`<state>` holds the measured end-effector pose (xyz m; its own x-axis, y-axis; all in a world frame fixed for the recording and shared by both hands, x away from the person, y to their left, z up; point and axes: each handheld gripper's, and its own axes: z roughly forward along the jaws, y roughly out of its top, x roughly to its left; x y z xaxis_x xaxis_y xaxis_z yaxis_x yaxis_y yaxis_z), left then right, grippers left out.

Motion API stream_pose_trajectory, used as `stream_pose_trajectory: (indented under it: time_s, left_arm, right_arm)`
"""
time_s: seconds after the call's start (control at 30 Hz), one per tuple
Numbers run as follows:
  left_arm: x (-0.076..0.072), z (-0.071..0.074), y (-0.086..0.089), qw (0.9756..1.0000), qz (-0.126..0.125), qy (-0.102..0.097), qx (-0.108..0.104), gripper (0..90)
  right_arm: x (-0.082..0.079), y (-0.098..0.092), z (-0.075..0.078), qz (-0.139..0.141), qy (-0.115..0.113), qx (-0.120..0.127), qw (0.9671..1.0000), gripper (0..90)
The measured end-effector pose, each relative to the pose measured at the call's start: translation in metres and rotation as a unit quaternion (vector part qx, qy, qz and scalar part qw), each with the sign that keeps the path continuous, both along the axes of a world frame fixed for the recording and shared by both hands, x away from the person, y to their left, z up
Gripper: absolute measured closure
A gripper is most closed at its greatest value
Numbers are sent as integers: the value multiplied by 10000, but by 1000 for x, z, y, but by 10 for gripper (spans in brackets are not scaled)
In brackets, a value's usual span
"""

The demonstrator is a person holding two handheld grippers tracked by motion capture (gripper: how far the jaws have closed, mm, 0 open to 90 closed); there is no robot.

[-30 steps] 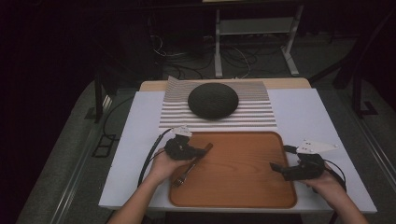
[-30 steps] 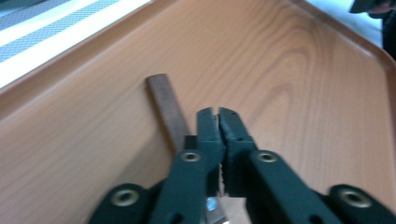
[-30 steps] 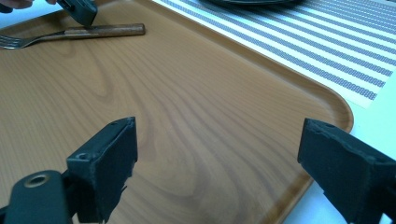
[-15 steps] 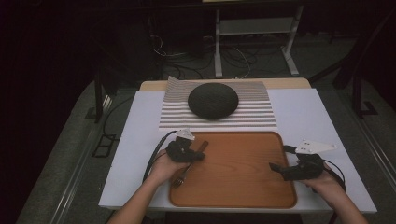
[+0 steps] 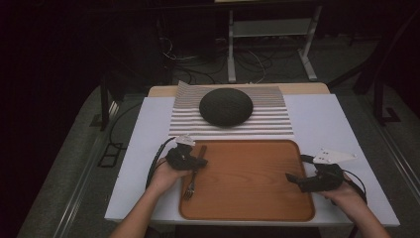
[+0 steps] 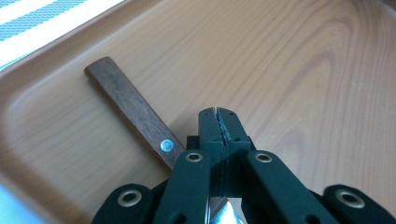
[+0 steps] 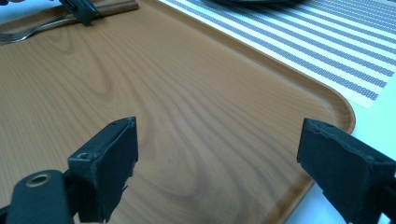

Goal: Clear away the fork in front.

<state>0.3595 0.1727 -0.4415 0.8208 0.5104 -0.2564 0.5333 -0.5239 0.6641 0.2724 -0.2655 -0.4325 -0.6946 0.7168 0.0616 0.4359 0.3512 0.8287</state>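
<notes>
Two grippers work a wooden tray [image 5: 257,198] from above, a fork [image 5: 193,181] at its left edge; left gripper [image 6: 218,116] view: jaws pressed together over the fork's handle; right gripper [image 7: 217,158] view: jaws spread above the tray.

Room: dark all around; the floor and far wall are nearly black.
Desk [image 5: 143,148]: the bright spot, lit from above.
High view: soft and a bit grainy.
Left tool [image 6: 218,122]: sharp tips, blurry close to the camera.
Tray [image 7: 196,116]: evenly lit, soft shadows.
</notes>
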Motion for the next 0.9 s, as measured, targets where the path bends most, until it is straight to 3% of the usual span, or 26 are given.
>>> stream_pose_trajectory:
  time_s: [0.23,0.27,0.43,0.6,0.67,0.73,0.77,0.83,0.9]
  left_arm:
    - [2,1,16,9997,241,-26,99,893]
    - [2,2,20,9996,287,-21,12,891]
    - [0,5,22,9996,268,-107,-15,851]
    - [-6,11,22,9993,185,-254,-190,783]
    - [-11,15,21,9991,174,-330,-212,645]
    - [-19,19,22,9984,217,-472,-226,599]
    - [-25,23,23,9977,227,-556,-301,505]
    - [-28,25,25,9971,238,-638,-343,477]
    - [-36,28,30,9956,269,-787,-429,346]
  right_arm:
    - [0,-1,1,-10,-13,9,10000,125]
    - [0,-1,0,-13,-13,11,10000,125]
    - [0,-1,0,2,-21,1,10000,125]
    - [0,-1,0,-5,-19,7,10000,125]
    - [0,-1,0,-3,-16,2,10000,125]
    - [0,-1,0,0,-15,2,10000,125]
    - [-1,-1,1,4,-17,4,10000,125]
    - [-1,-1,1,7,-18,5,10000,125]
    - [-1,-1,1,9,-15,7,10000,125]
